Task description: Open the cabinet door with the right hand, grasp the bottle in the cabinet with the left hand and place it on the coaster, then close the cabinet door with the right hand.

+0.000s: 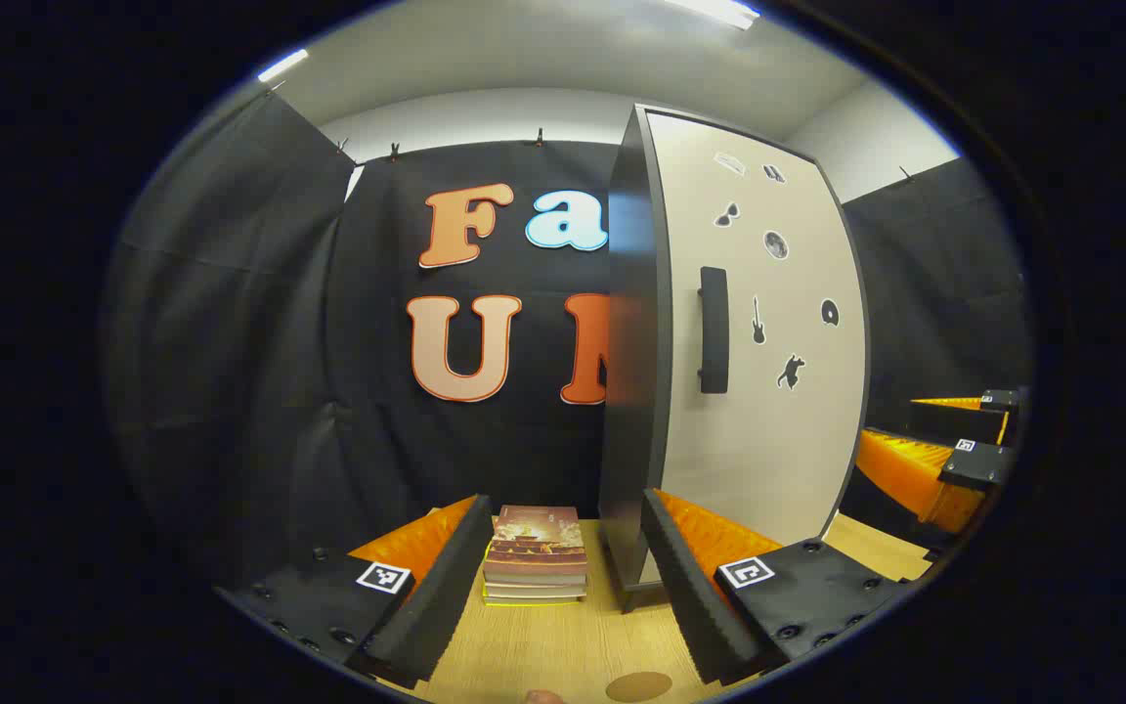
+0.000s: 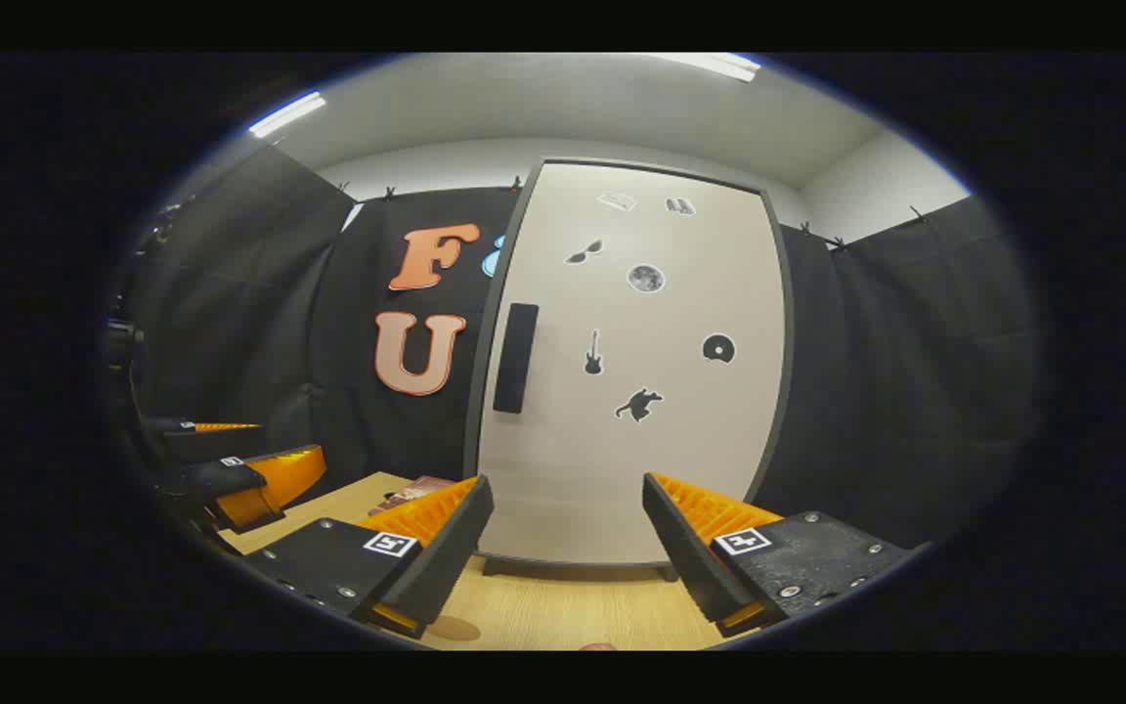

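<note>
Standing on the bench, the cabinet has its door shut, handle untouched. Both the left tongs and right tongs are spread apart, clamping nothing. A coaster lies at the bench's near edge, beside stacked books.

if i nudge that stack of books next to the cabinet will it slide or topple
The stack of books lies flat and low on the wooden table, so it would probably slide rather than topple. Its top book may shift separately.
</note>
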